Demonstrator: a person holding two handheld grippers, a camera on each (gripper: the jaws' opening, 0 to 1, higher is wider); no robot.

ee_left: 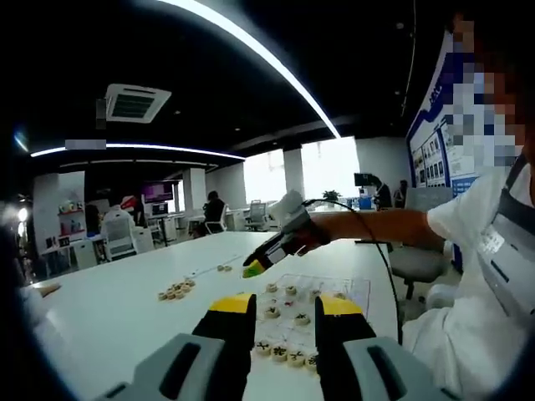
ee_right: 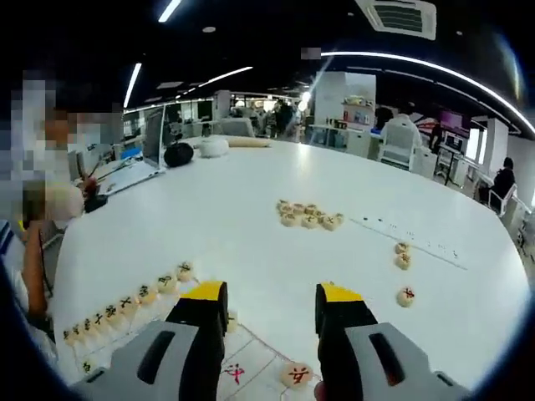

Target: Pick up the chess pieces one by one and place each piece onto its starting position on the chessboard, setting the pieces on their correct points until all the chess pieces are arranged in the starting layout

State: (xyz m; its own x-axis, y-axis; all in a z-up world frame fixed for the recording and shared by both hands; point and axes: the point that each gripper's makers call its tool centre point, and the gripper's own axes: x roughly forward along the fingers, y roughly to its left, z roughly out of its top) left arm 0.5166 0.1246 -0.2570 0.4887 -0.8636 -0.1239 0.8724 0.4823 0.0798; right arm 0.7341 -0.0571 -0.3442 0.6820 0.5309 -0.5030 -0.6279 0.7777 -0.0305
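Observation:
In the left gripper view my left gripper [ee_left: 286, 316] stands open over the clear chessboard sheet [ee_left: 355, 288], nothing between its yellow-tipped fingers [ee_left: 234, 307]. Round wooden pieces [ee_left: 287, 315] lie on the board, with a row [ee_left: 282, 354] at its near edge. The right gripper [ee_left: 266, 259], held in a hand, points down above the board's far left corner. In the right gripper view my right gripper [ee_right: 272, 307] is open and empty above the board [ee_right: 251, 349]. A piece with a red character [ee_right: 295, 373] lies between its jaws lower down. A row of pieces [ee_right: 125, 306] runs along the left.
On the white table [ee_right: 251, 217] sit a loose cluster of pieces [ee_right: 308, 215] [ee_left: 175, 291] and single pieces [ee_right: 403, 255] [ee_right: 406, 296]. A laptop [ee_right: 138, 163], a black object [ee_right: 178, 154] and a white object [ee_right: 213, 146] are at the far edge. A person in white [ee_left: 476, 276] sits close by.

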